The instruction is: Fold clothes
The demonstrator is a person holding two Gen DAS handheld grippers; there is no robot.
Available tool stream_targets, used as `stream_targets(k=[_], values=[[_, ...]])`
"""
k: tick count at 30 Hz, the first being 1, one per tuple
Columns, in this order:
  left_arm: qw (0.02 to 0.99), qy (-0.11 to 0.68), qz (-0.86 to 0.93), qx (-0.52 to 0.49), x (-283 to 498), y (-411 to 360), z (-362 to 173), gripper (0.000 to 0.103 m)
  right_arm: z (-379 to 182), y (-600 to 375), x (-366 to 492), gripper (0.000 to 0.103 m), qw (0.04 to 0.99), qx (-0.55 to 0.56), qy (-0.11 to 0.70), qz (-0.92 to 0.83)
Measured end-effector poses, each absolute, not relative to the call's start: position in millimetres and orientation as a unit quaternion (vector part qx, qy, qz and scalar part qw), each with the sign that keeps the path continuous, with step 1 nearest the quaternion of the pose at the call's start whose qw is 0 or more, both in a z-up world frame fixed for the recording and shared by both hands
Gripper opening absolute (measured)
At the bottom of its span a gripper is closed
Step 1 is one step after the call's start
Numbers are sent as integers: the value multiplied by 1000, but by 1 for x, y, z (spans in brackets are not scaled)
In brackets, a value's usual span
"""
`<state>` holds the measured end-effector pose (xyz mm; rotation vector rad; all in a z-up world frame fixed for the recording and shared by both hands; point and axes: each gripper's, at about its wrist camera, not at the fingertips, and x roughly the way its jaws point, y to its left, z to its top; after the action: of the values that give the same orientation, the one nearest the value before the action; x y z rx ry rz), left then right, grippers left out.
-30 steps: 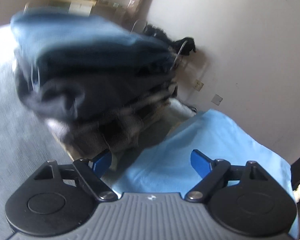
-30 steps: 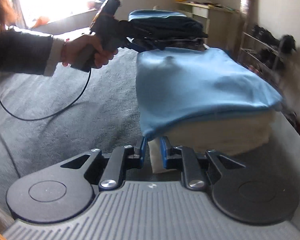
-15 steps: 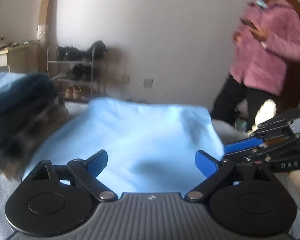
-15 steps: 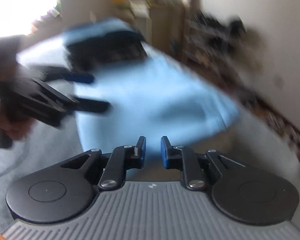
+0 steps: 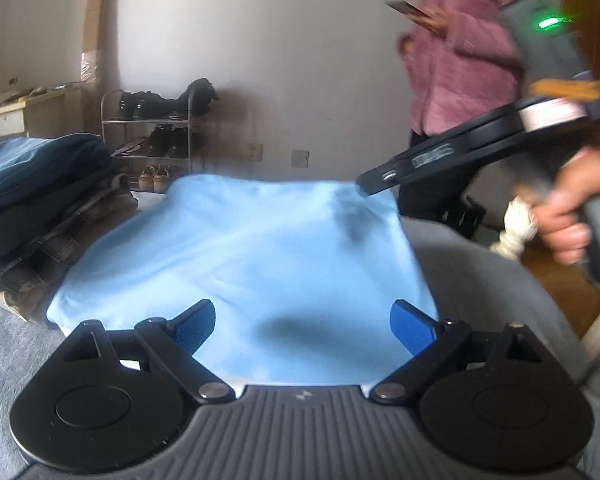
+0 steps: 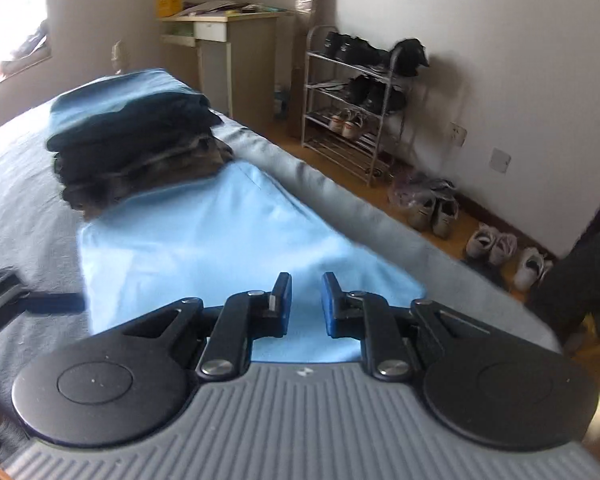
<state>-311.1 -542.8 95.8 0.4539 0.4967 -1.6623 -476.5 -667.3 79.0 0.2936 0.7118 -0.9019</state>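
Light-blue garment (image 6: 204, 240) released from right gripper (image 6: 306, 300).

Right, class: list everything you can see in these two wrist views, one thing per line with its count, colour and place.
folded garment: one, light blue, flat on the bed.
stack of folded clothes: one, blue on top, dark below, touching the garment's far edge.
bed cover: one, grey, under everything.
shoe rack: one, metal, holding dark and pale shoes, against the wall.
loose shoes: several pairs, pale, on the floor.
desk: one, pale, in the corner.
bystander: one, pink jacket, holding a phone.
left gripper: jaws wide, empty, above the garment's near edge.
right gripper: jaws narrow, nothing between.
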Motion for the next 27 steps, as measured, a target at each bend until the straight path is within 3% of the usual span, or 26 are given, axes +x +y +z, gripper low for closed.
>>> stream_targets(k=[4, 6, 10, 14, 18, 24, 27], values=[[638, 188, -721, 194, -320, -532, 95, 95, 47, -692, -508, 15, 791, 206, 293, -496], [637, 179, -729, 175, -319, -527, 101, 95, 45, -701, -537, 17, 764, 274, 237, -534], [638, 175, -728, 178, -331, -537, 106, 95, 52, -706, -553, 19, 765, 300, 184, -539], [629, 205, -721, 206, -347, -548, 96, 95, 60, -714, -532, 19, 799, 322, 146, -487], [632, 220, -700, 249, -348, -537, 90, 95, 47, -716, -528, 18, 762, 334, 156, -533], [641, 207, -687, 273, -319, -507, 141, 95, 45, -694, -549, 21, 711, 364, 122, -589], [649, 182, -681, 286, -314, -485, 179, 95, 57, -672, -548, 21, 730, 354, 112, -574]])
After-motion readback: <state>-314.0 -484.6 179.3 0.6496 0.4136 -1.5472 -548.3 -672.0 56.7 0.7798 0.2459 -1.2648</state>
